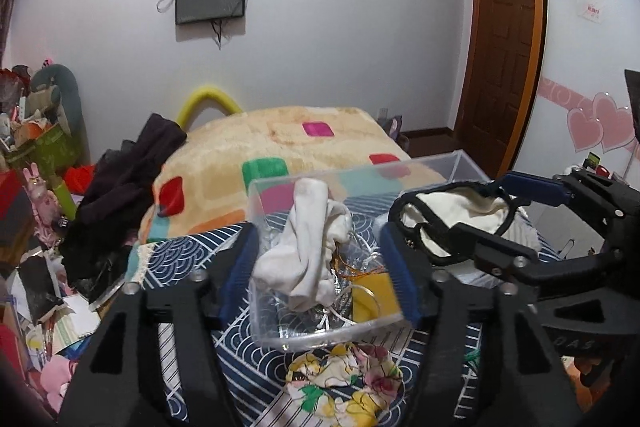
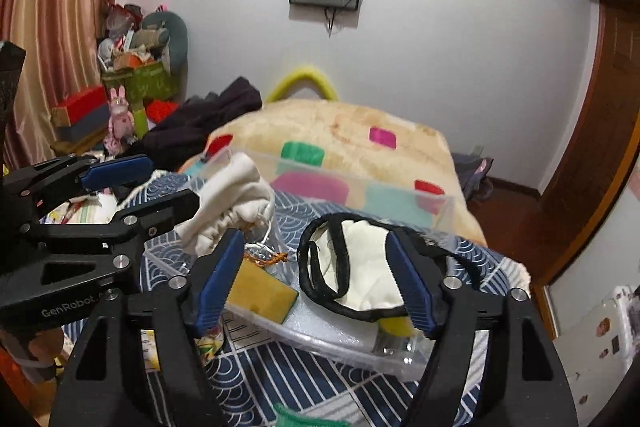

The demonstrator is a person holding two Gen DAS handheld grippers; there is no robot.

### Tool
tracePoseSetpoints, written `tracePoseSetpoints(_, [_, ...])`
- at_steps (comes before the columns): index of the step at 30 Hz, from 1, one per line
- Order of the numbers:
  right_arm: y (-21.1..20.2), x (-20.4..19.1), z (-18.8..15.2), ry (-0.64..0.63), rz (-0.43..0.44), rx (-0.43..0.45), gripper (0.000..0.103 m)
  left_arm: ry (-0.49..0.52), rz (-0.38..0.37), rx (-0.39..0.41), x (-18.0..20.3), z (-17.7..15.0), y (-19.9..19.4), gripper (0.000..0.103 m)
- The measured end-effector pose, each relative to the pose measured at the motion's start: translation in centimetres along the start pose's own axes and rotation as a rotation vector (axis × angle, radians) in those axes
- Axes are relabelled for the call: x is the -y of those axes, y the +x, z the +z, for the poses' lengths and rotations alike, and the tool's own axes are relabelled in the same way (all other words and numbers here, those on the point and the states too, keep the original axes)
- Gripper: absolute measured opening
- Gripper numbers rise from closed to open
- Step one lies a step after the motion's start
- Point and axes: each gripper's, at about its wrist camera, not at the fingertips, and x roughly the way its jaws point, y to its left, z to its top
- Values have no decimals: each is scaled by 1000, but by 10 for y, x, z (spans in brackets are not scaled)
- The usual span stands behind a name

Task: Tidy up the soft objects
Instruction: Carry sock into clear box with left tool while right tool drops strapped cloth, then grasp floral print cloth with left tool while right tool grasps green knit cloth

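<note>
A clear plastic box stands on the navy patterned bedsheet. In it a crumpled white sock sits between the blue pads of my left gripper, which is open, with a gap on each side of the sock. From the right wrist view the sock lies at the box's left end, by the left gripper. A cream cloth with black trim lies in the box between the fingers of my right gripper, which is open. The left wrist view shows that cloth under the right gripper.
A yellow sponge and some cord lie in the box. A floral cloth lies on the sheet before the box, a green cloth nearer me. Beyond are a plush patchwork blanket and a dark garment. Clutter fills the left side.
</note>
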Motion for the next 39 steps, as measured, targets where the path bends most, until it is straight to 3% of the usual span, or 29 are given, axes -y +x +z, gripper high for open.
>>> tracePoseSetpoints(2, [-6,2,0,5,-7,20,79,-16,-1,12,-3,1,-10,82])
tracePoseSetpoints(8, [-32,4,-5,17,-36,73,85,-13,1,48,-3,-8,-38,95])
tracePoseSetpoints(14, [-47,2,-23,25,-74,94,90,13,9,64,3,-27,-57,99])
tracePoseSetpoints(20, [-39,3,-53,62,-87,31,91,-1,4,-6,2,-58,-50,100])
tracePoseSetpoints(27, [-13,3,-93,118,-74,-91,91,-59,-14,-171,-2,-96,-7,100])
tracePoseSetpoints(35, [4,4,-126,166,-37,-190,90,-112,-15,-300,-5,-116,34,100])
tracePoseSetpoints(39, [6,7,-134,184,-28,-198,80,-118,0,-285,-4,-120,38,98])
